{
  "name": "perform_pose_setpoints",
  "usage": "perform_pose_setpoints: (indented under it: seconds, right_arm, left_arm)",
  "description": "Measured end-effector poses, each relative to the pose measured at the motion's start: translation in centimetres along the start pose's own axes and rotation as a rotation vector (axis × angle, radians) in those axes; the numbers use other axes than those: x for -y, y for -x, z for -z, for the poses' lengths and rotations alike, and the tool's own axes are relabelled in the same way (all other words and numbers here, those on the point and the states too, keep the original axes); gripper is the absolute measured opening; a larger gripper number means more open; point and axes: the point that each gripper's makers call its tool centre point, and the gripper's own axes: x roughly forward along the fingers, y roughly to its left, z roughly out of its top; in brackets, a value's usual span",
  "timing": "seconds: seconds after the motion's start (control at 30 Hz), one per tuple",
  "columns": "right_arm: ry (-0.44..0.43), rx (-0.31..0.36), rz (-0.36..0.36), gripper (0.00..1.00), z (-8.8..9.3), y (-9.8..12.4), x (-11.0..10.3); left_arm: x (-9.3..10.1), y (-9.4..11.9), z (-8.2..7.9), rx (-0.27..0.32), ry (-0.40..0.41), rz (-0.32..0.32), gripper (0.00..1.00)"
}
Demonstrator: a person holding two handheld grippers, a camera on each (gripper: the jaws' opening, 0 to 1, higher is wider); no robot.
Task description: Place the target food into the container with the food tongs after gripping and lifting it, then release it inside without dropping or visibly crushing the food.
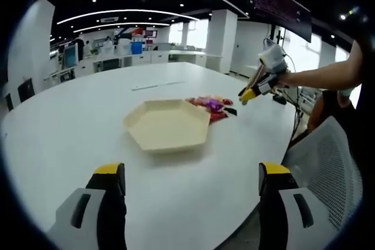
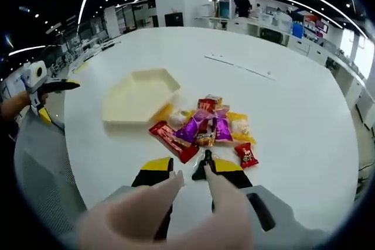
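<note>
A pile of wrapped snacks [image 2: 205,128], red, purple and yellow, lies on the white table beside a cream hexagonal tray [image 2: 137,95]. My right gripper [image 2: 191,167] hovers just short of the pile, its jaws partly closed on pale food tongs [image 2: 176,203] whose two arms point at the packets. The tongs hold nothing. In the left gripper view the tray [image 1: 167,124] lies ahead, with the snacks [image 1: 211,106] behind it on the right. My left gripper [image 1: 191,171] stands wide open, well back from the tray. The right gripper [image 1: 249,93] hangs above the snacks.
The round white table [image 1: 88,115] stretches far behind the tray. A grey mesh chair [image 1: 328,168] stands at its near edge. A person's arm [image 1: 316,74] reaches in from the right. The left gripper [image 2: 70,86] shows at the table's left rim. Desks line the background.
</note>
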Motion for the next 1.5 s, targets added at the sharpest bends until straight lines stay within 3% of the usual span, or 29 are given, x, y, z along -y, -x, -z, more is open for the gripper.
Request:
perform_pose_setpoints:
  seconds: [0.47, 1.5]
  right_arm:
    - [-0.012, -0.062, 0.013, 0.25, 1.4, -1.7, 0.6]
    - [-0.106, -0.091, 0.006, 0.25, 1.9, -4.1, 1.4]
  left_arm:
    - [0.3, 0.2, 0.6, -0.017, 0.014, 0.005, 0.89]
    - [-0.2, 0.6, 0.7, -0.013, 0.029, -0.021, 0.86]
